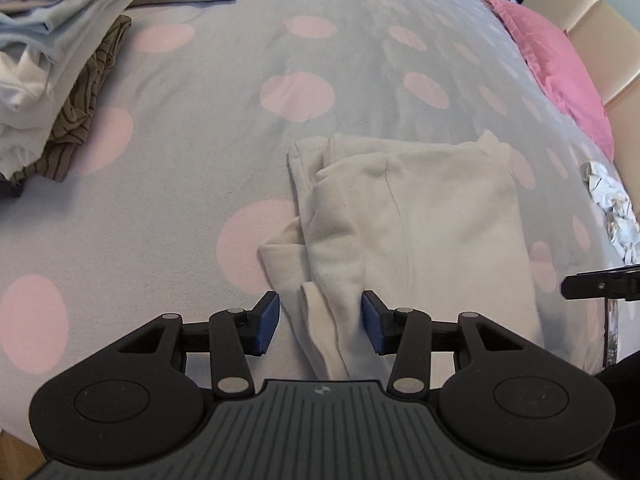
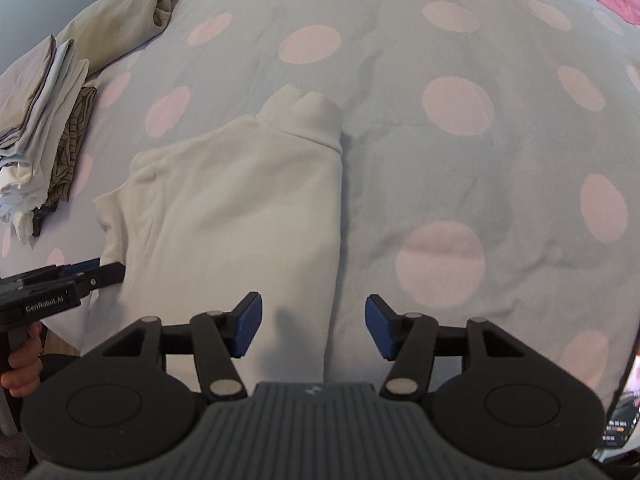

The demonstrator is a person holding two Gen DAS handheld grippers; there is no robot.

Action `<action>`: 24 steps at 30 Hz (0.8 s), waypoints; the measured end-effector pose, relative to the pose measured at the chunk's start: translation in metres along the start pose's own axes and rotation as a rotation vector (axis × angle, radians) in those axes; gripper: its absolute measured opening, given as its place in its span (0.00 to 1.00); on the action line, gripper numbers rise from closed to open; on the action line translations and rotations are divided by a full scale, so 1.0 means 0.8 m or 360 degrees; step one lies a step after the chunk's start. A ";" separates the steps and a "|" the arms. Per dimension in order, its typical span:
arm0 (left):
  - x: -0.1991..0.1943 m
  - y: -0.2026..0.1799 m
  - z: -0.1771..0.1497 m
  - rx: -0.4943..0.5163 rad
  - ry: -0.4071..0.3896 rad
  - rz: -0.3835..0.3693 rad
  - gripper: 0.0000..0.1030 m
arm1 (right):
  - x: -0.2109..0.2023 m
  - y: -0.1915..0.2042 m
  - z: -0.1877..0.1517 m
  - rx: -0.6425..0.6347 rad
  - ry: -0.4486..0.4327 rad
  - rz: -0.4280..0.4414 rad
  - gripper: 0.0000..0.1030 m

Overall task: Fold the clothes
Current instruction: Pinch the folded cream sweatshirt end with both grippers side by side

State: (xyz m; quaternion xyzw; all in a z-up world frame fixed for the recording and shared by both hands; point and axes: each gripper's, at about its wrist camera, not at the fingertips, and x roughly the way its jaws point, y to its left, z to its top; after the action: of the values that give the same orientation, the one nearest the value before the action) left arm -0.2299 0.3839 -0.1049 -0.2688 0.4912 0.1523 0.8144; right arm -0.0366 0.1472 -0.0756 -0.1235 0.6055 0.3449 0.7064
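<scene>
Spread across the bed is a pale grey-blue cover with large pink dots, and it fills most of both wrist views. On it, near the front edge, lies the folded cream fleece garment, a roughly rectangular bundle with a ribbed cuff or collar poking out at its far end. A narrow strip of the same cloth trails from its near left corner toward the left gripper.

The left gripper points steeply down at that corner. Its blue-padded fingers stand apart, with the trailing strip of cream cloth lying between them; the pads do not press on it. From the right wrist view the same gripper shows at the left edge, held by a hand, its tips just at the garment's left corner.

The right gripper hovers over the garment's near right edge. Its fingers are spread wide: the left pad is over the cream cloth, the right pad over bare cover, and neither clamps anything.

Well to the left sits a stack of folded clothes in white, pale blue and brown stripes. Beyond it lies a loose beige garment. A pink pillow rests at the far right of the bed, beside a cream padded headboard, and a crumpled white patterned cloth lies near the right edge.
</scene>
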 end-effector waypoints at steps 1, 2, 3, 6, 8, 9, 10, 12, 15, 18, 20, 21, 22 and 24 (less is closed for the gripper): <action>0.002 0.000 0.000 0.0006 -0.0011 0.0002 0.42 | 0.006 0.000 0.003 0.0004 0.0003 0.0008 0.59; 0.004 0.001 0.001 0.0011 -0.0022 0.0003 0.43 | 0.012 -0.001 0.006 0.0011 0.0004 0.0024 0.59; 0.006 0.003 0.001 -0.0003 -0.0025 0.0001 0.45 | 0.018 -0.003 0.008 0.0025 0.0003 0.0040 0.59; 0.013 0.013 0.006 -0.0075 -0.0066 -0.0023 0.46 | 0.029 -0.012 0.012 0.0064 -0.0014 0.0073 0.59; 0.016 0.017 0.010 -0.0089 -0.0108 -0.0021 0.46 | 0.034 -0.019 0.015 0.0097 -0.0032 0.0094 0.60; 0.018 0.017 0.013 -0.0082 -0.0131 -0.0014 0.46 | 0.037 -0.023 0.017 0.0117 -0.0041 0.0106 0.61; 0.021 0.017 0.016 -0.0074 -0.0147 -0.0013 0.46 | 0.040 -0.027 0.019 0.0140 -0.0050 0.0123 0.62; 0.028 0.016 0.023 -0.0055 -0.0156 -0.0027 0.46 | 0.045 -0.034 0.023 0.0187 -0.0069 0.0156 0.63; 0.042 0.014 0.032 -0.0045 -0.0175 -0.0055 0.46 | 0.053 -0.038 0.029 0.0227 -0.0113 0.0206 0.63; 0.055 0.014 0.041 -0.0074 -0.0195 -0.0115 0.46 | 0.064 -0.041 0.035 0.0237 -0.0150 0.0242 0.63; 0.061 0.013 0.045 -0.0067 -0.0193 -0.0148 0.46 | 0.077 -0.044 0.037 0.0263 -0.0131 0.0287 0.62; 0.062 0.012 0.047 -0.0059 -0.0188 -0.0155 0.47 | 0.084 -0.045 0.037 0.0274 -0.0123 0.0309 0.62; 0.064 0.010 0.049 -0.0050 -0.0183 -0.0161 0.47 | 0.090 -0.046 0.038 0.0277 -0.0118 0.0322 0.63; 0.067 0.007 0.050 -0.0026 -0.0173 -0.0171 0.47 | 0.096 -0.041 0.039 0.0234 -0.0133 0.0310 0.63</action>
State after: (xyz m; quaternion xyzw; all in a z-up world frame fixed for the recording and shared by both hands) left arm -0.1785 0.4110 -0.1387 -0.2928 0.4300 0.1268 0.8445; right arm 0.0103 0.1675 -0.1481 0.0025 0.6084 0.3715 0.7013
